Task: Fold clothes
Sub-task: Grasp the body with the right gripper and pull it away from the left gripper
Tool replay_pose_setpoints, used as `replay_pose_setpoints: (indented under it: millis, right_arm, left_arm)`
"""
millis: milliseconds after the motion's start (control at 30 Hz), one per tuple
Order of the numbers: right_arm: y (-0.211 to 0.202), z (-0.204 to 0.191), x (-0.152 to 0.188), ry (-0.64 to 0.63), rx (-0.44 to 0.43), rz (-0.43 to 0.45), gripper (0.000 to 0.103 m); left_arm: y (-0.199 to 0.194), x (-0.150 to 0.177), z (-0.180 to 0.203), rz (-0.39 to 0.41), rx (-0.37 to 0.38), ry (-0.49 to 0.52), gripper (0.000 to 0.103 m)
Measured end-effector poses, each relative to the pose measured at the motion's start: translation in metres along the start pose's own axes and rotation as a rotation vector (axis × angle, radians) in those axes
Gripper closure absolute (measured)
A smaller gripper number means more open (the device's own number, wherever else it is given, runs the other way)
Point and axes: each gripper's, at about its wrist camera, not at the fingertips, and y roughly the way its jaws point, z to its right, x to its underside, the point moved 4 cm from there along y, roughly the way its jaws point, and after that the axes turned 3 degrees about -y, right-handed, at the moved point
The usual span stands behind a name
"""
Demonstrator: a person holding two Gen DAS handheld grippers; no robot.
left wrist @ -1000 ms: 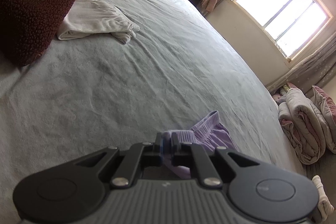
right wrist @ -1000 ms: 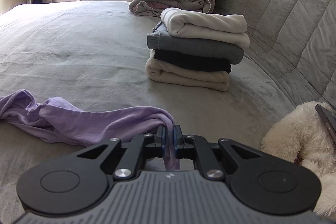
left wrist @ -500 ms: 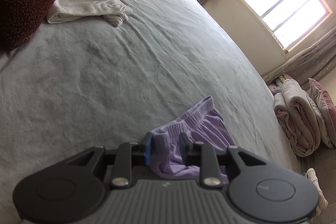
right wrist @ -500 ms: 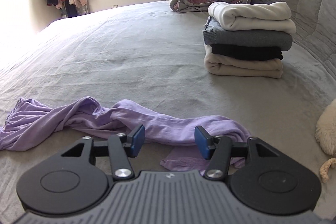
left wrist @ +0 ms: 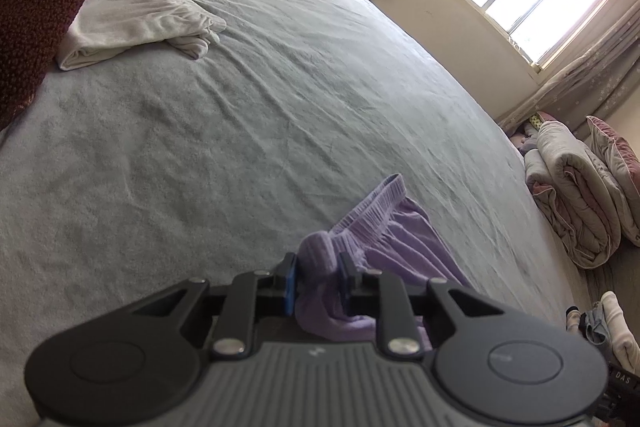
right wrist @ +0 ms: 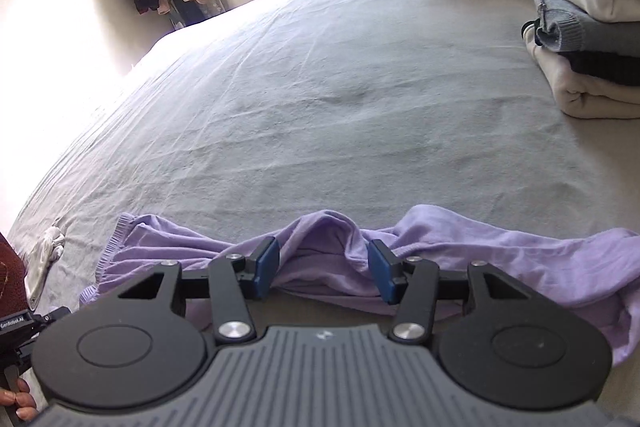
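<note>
Both wrist cams low, close; share lilac garment (left wrist: 384, 243), bed (right wrist: 320, 87).

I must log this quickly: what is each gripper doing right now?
Left gripper: jaws closing around the crumpled lilac knit garment.
Right gripper: jaws open, closing, same garment between them.

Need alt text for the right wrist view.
The right gripper, closing, straddles a raised fold of a crumpled purple garment on a grey bed. A stack of folded clothes sits at far right.
</note>
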Motion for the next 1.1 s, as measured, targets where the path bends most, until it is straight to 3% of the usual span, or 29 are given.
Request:
replay_pose_setpoints:
  millis: [133,200,267,700,867,1100]
  right_arm:
    - [0.026,-0.006,-0.005,0.032,0.021,-0.030,0.066]
    - [0.037,-0.008,-0.005,0.025,0.043,-0.045,0.092]
    - [0.040,-0.010,-0.003,0.008,0.062,-0.050,0.099]
    - [-0.055,-0.030,0.007,-0.092,-0.010,0.086,0.099]
    - [-0.083,-0.027,0.037,-0.106,-0.034,0.076,0.099]
    - [-0.092,-0.014,0.075,-0.098,-0.041,0.009,0.099]
  left_arm:
    - [0.002,-0.002,-0.001,-0.011,0.007,0.009,0.085]
    - [0.002,-0.004,-0.002,-0.014,0.008,0.010,0.088]
    - [0.002,-0.006,-0.004,-0.015,0.011,0.010,0.091]
    - [-0.008,-0.012,-0.005,-0.008,0.048,-0.013,0.094]
    - [-0.013,-0.013,-0.010,-0.006,0.048,-0.031,0.094]
    - [-0.015,-0.009,-0.015,-0.011,0.036,-0.036,0.094]
